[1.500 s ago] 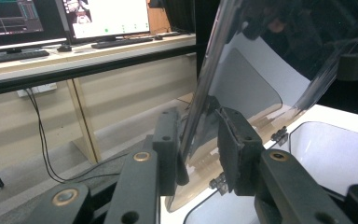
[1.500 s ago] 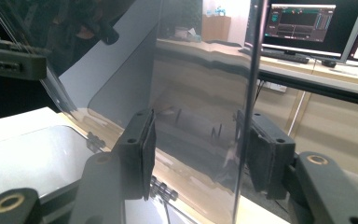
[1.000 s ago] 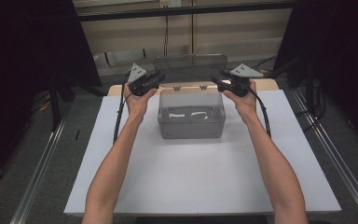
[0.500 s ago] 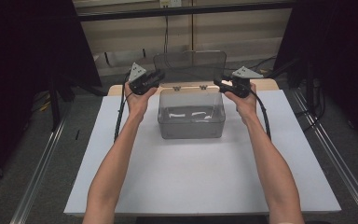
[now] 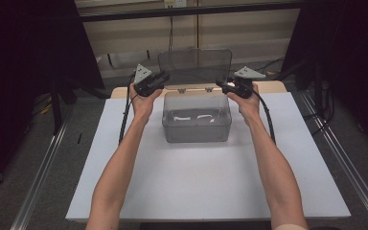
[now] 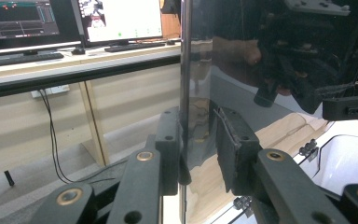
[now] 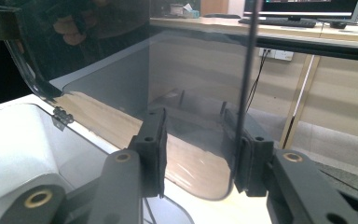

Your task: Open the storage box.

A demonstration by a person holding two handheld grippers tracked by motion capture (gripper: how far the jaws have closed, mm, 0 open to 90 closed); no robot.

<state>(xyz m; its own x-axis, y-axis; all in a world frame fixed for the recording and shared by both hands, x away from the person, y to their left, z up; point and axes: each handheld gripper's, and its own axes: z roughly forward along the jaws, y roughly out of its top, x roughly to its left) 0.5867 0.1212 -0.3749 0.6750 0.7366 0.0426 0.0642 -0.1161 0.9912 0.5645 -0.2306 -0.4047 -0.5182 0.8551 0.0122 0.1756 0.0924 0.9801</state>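
The white table (image 5: 206, 182) fills the lower middle of the high view, and the clear box (image 5: 196, 117) sits on it just above centre, two white bits on its floor. Its hinged lid (image 5: 195, 67) stands upright at the box's far edge. The left tool (image 5: 159, 80) pinches the lid's left edge, jaws clamped on the thin panel. The right tool (image 5: 223, 85) straddles the lid's right edge, jaws just closing, one pad apart from it.
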